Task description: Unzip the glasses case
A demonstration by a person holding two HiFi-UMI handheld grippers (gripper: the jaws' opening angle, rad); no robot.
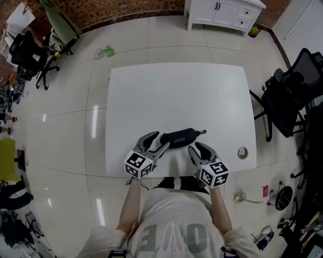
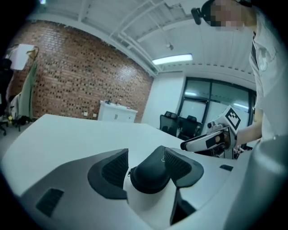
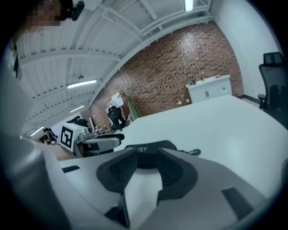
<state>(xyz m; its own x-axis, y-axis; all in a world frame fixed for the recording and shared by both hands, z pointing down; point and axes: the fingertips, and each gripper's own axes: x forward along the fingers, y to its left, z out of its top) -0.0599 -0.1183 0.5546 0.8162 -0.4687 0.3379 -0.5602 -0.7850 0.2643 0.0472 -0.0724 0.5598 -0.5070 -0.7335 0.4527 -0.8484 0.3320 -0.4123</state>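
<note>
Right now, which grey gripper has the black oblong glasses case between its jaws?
The left gripper: the black case's end sits between its jaws; the right gripper is short of it.

An open-plan office or lab room. A pale glossy tiled floor [image 1: 65,126] surrounds a plain white work surface [image 1: 176,90]. Black wheeled office chairs [image 1: 287,101] stand at the edges, and a white cabinet [image 1: 222,12] sits against a red brick wall [image 2: 67,67]. A strip light [image 2: 171,59] hangs from a white beamed ceiling [image 3: 112,31], beside tall glass panels [image 2: 211,96].
</note>
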